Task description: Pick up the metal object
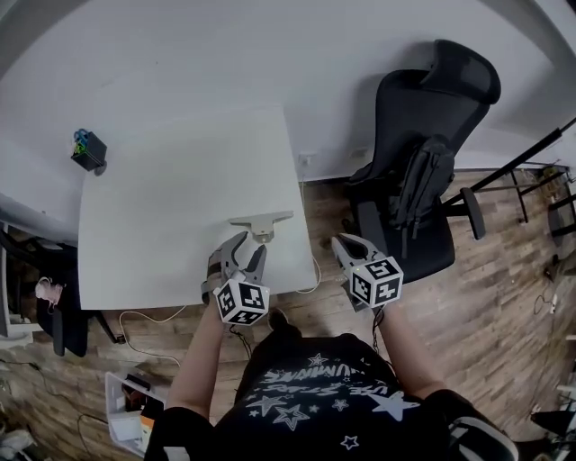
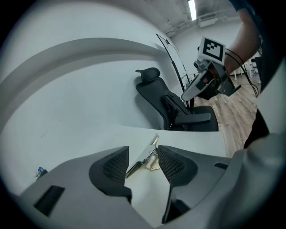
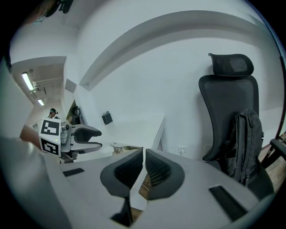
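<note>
Your left gripper [image 1: 250, 245]: forearm reaching to 12 o'clock over white table [image 1: 171, 198], jaws wide, pads off metal object [image 1: 261, 222], which lies on table just ahead. Your right gripper [image 1: 344, 241]: at 3 o'clock, off table, jaws together, empty. Shirt print [image 1: 310, 383] unreadable.

A white table [image 1: 162, 207] stands against a white wall [image 1: 225, 54] on a wood-plank floor [image 1: 504, 297]. Beside it, a black office chair [image 1: 423, 117] carries a dark backpack [image 1: 416, 185]. A strip light [image 2: 192, 9] glows overhead.
</note>
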`<action>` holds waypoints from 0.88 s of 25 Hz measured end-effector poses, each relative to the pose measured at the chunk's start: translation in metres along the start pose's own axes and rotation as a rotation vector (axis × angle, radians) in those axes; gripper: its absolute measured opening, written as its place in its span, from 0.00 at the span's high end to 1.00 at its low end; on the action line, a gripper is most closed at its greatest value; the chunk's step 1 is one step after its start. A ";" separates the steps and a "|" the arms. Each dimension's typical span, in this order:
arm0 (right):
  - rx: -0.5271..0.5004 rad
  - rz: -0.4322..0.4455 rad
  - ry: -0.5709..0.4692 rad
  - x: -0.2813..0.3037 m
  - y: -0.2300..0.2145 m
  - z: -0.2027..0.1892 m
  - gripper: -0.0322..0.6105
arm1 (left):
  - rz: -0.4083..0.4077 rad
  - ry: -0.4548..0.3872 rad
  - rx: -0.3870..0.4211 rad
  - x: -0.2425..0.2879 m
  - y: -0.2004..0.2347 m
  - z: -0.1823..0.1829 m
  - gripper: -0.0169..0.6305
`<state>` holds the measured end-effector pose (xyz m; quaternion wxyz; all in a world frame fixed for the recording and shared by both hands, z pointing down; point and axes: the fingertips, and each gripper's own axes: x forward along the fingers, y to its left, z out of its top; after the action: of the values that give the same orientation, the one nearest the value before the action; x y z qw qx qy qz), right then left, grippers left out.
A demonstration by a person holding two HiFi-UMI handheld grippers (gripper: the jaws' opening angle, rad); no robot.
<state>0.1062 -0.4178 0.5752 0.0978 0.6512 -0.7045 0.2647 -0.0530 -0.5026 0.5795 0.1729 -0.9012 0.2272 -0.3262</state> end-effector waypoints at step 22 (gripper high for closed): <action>0.077 -0.102 0.034 0.015 -0.015 -0.015 0.87 | -0.093 0.052 0.442 0.068 -0.014 -0.027 0.68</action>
<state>0.1154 -0.4234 0.5983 0.0980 0.6849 -0.6579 0.2974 -0.0198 -0.5311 0.6401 0.3451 -0.8422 0.1126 -0.3988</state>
